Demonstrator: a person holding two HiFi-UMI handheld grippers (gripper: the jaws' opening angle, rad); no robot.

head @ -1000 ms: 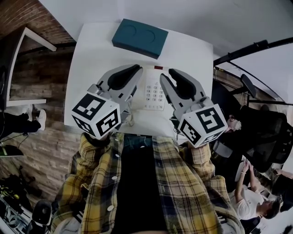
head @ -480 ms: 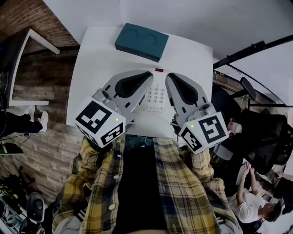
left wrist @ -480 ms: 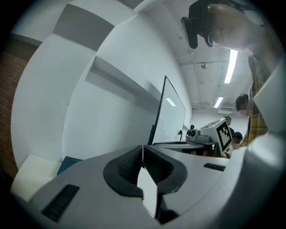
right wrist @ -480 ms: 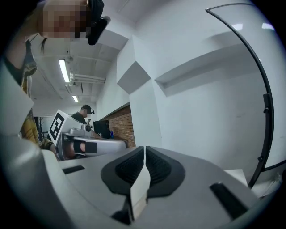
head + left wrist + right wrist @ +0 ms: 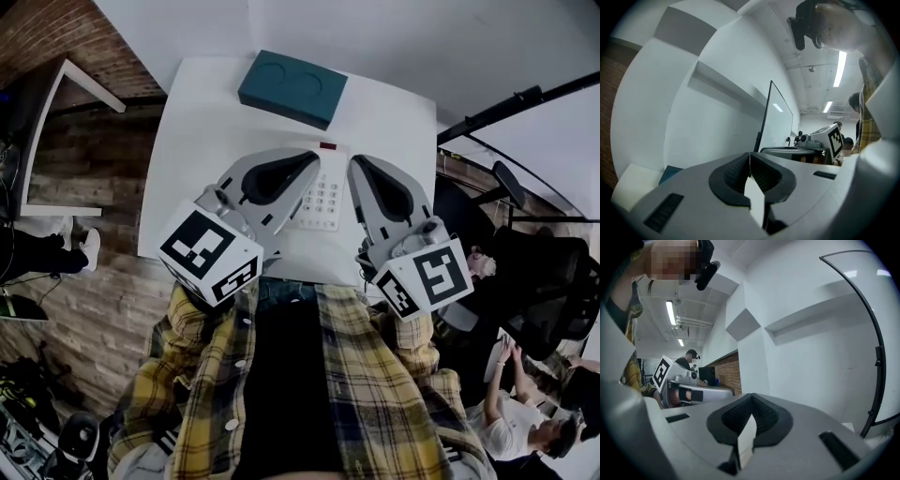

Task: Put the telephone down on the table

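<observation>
Pads of left gripper [image 5: 311,156] pressed together, nothing pinched, tip over left edge of telephone [image 5: 323,199], seemingly lying flat on table [image 5: 202,141], keypad up, between both tools. Right gripper [image 5: 355,162] just closed, likewise empty, flanking right edge, probably because set-down finished.

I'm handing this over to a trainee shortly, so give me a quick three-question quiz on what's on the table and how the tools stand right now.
1. True or false: the telephone lies on the white table, between the left tool and the right tool.
2. Where is the teal block? A) at the table's far edge, beyond the telephone; B) under the right tool; C) on the floor.
3. Fill in: both tools' jaws are ____.
Key: 1 true. 2 A. 3 shut, gripping nothing; the right tool's jaws have just been closing.
</observation>
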